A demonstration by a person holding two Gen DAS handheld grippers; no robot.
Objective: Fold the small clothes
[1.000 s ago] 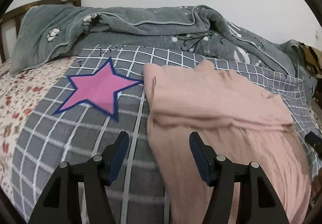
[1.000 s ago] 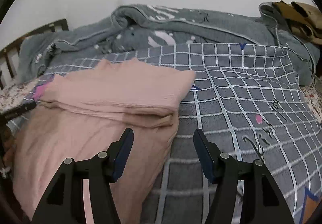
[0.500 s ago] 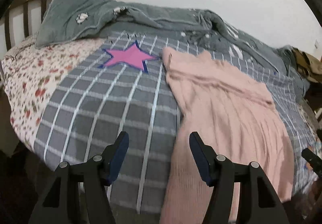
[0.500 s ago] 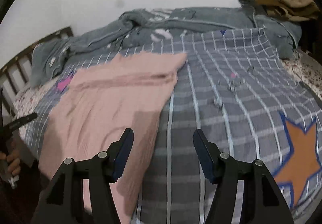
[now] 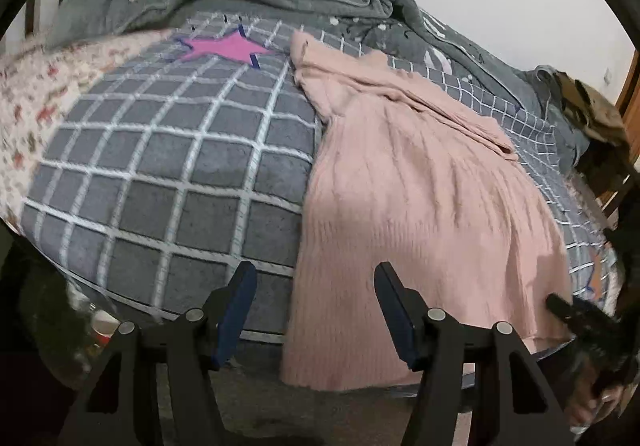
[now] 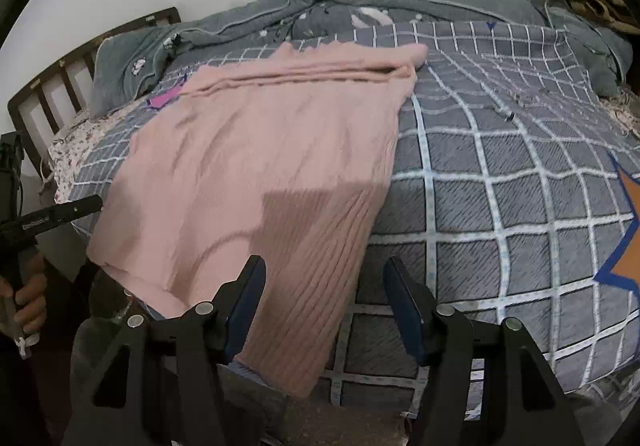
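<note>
A pale pink ribbed knit garment (image 5: 420, 181) lies spread on a grey blanket with a white grid pattern (image 5: 168, 173) covering a bed. Its far end is already doubled over in a flat band, and its near hem hangs over the bed's front edge.

The left gripper (image 5: 314, 302), black with blue pads, hovers above the hem's left corner; its jaws have just been closing a little but stand apart with nothing between them. The right gripper (image 6: 324, 298) hovers likewise over the hem's right corner, jaws also just narrowed, parted and empty.

The step in hand appears to be reaching for the hanging hem to make the next fold. The next move probably calls for each gripper to pinch its own corner and carry the hem up toward the folded band.

The left view alone shows a pink star (image 5: 224, 47) on the blanket beside the garment. The right view alone shows an orange star (image 6: 628, 246), a dark wooden slatted headboard (image 6: 76, 73), and the person's hand (image 6: 28, 298) holding the other gripper's handle.
</note>
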